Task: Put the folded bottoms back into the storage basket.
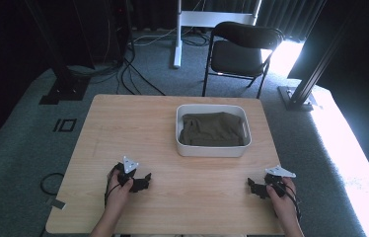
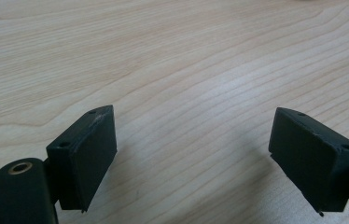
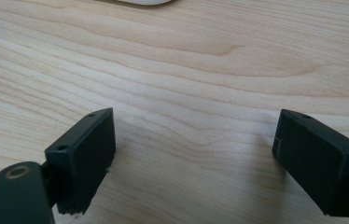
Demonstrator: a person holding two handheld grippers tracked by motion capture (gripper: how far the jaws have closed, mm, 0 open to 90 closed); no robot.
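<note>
Both of the person's hands rest low on the pale wooden table [image 1: 138,123], one at each near corner. The left gripper [image 1: 145,180] has its two black jaws spread wide with nothing but bare wood grain between them, and the left gripper view shows the same gap [image 2: 193,149]. The right gripper [image 1: 252,186] also stands wide open over bare tabletop, its jaws empty [image 3: 193,154]. Well ahead of both pairs of jaws, roughly between them and farther up the table, sits a white rounded rectangular plastic tub [image 1: 212,149] with a folded olive-green cloth [image 1: 212,129] lying inside it. Neither gripper touches the tub or the cloth
</note>
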